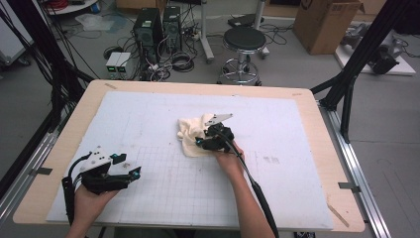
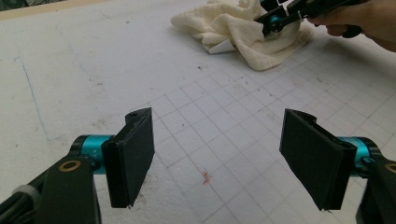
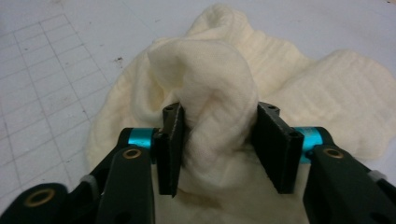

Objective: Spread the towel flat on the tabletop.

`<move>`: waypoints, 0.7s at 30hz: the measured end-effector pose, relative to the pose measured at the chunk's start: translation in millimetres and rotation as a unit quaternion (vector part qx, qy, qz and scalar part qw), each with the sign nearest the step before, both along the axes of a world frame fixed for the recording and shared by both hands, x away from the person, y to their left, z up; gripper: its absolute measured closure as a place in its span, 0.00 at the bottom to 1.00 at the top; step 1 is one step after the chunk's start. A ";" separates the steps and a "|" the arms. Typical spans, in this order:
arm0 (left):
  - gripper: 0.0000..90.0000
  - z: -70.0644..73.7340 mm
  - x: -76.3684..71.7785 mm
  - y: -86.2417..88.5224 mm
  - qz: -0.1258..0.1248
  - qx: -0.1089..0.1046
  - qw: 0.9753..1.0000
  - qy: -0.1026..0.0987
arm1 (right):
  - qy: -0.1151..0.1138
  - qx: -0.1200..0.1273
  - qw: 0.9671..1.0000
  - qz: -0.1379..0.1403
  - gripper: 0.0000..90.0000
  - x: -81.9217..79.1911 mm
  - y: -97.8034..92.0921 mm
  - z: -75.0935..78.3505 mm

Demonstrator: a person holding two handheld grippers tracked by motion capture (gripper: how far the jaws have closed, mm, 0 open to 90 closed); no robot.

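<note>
In the high view, a person's right forearm is reaching up from the bottom edge toward the middle of the frame, the right hand [image 1: 229,159] wrapped around the right gripper [image 1: 200,142], which is pointing up and to the left into a crumpled cream cloth [image 1: 190,133]. The cloth is lying near the centre of the white mat [image 1: 277,129] that is covering the wooden table [image 1: 312,106]. A cable [image 1: 257,191] is trailing back along the forearm toward the bottom of the frame.

In the right gripper view, the right gripper [image 3: 218,144] is clamping a raised fold of the cloth [image 3: 205,93]: the bunched fabric is filling the gap between the two black jaws and bulging above them, while the rest of the cloth is spreading flat toward the upper right of the frame.

At the lower left of the high view, the left hand [image 1: 91,196] is holding the left gripper [image 1: 133,173] low over the mat, well apart from the cloth, pointing right. In the left gripper view, the left gripper [image 2: 217,156] is standing with its jaws wide apart, nothing between them but the gridded mat [image 2: 224,121]. At the upper right of that frame, the cloth [image 2: 229,25] is sitting with the right gripper [image 2: 273,23] pressed into it and the right hand [image 2: 362,18] behind.
</note>
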State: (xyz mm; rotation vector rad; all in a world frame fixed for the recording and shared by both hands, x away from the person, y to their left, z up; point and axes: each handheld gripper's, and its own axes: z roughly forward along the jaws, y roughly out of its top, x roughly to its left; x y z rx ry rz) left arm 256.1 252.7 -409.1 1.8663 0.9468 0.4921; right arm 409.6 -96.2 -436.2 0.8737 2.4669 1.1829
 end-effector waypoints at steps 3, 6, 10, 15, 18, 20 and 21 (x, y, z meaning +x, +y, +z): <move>0.30 -0.1 -0.1 -0.1 0.001 0.002 1.000 -0.001 | 0.002 -0.003 1.000 0.002 0.72 0.2 0.9 -0.7; 0.30 -0.4 -0.1 -0.3 0.001 0.003 1.000 -0.002 | 0.004 -0.003 1.000 0.003 0.77 0.3 0.6 -0.4; 0.30 -0.7 -0.1 -0.1 0.002 0.004 1.000 -0.002 | 0.010 0.004 1.000 0.004 0.81 0.5 -2.0 1.5; 0.29 -0.8 -0.2 0.1 0.001 0.005 1.000 -0.004 | 0.009 0.009 1.000 0.006 0.83 -1.4 -6.3 8.6; 0.29 -0.8 -0.4 -0.1 0.002 0.006 1.000 -0.004 | 0.003 0.022 1.000 0.008 0.84 -5.0 -12.1 18.9; 0.29 -0.9 -0.6 -0.1 0.002 0.005 1.000 -0.003 | 0.002 0.025 1.000 0.008 0.84 -6.1 -13.8 21.7; 0.29 -0.9 -0.7 -0.1 0.002 0.004 1.000 -0.003 | 0.000 0.027 1.000 0.007 0.84 -7.6 -15.3 24.6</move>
